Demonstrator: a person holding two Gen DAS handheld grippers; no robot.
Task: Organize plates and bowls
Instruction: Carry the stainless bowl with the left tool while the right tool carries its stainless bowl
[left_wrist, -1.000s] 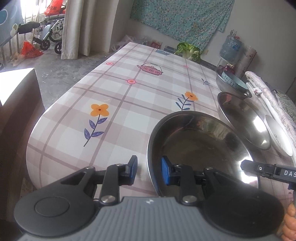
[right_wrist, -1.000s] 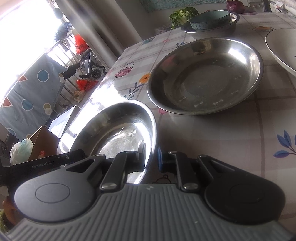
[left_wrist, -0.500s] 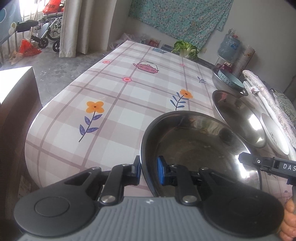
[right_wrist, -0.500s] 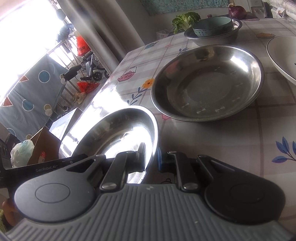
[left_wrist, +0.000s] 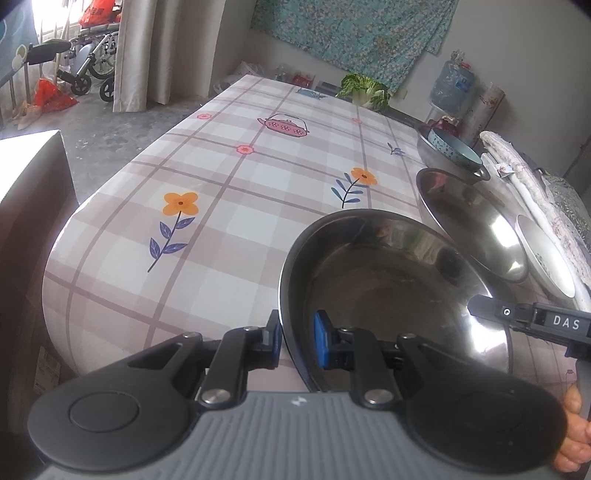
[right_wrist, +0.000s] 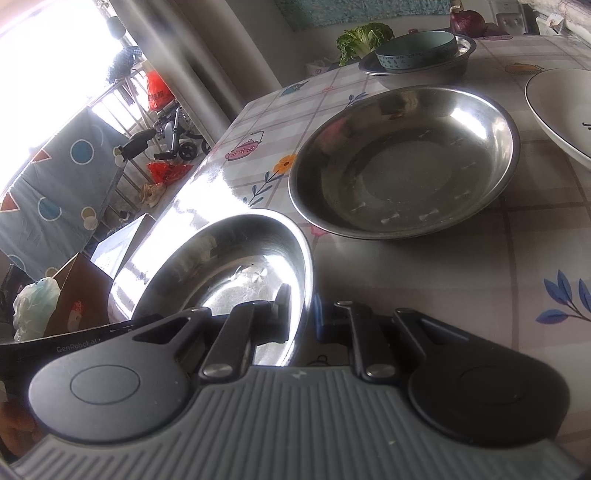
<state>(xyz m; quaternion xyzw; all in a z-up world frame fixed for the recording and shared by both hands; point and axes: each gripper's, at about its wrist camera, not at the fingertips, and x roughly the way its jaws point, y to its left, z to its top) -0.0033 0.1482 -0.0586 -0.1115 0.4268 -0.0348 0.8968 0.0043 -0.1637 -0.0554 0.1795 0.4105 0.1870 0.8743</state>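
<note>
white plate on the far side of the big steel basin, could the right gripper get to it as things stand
Probably not yet: the right gripper is shut on the steel bowl, as is the left gripper. The path to the white plate looks free otherwise.

- A lived-in home room, used for dining.
- Table under a glossy checked oilcloth with flowers and teapots.
- Leafy green cabbage at its far end.
- Turquoise floral cloth on the wall.
- Beige curtain; wheelchair beyond.

Glossy polished metal bowl on a smooth, shiny patterned tablecloth
</note>
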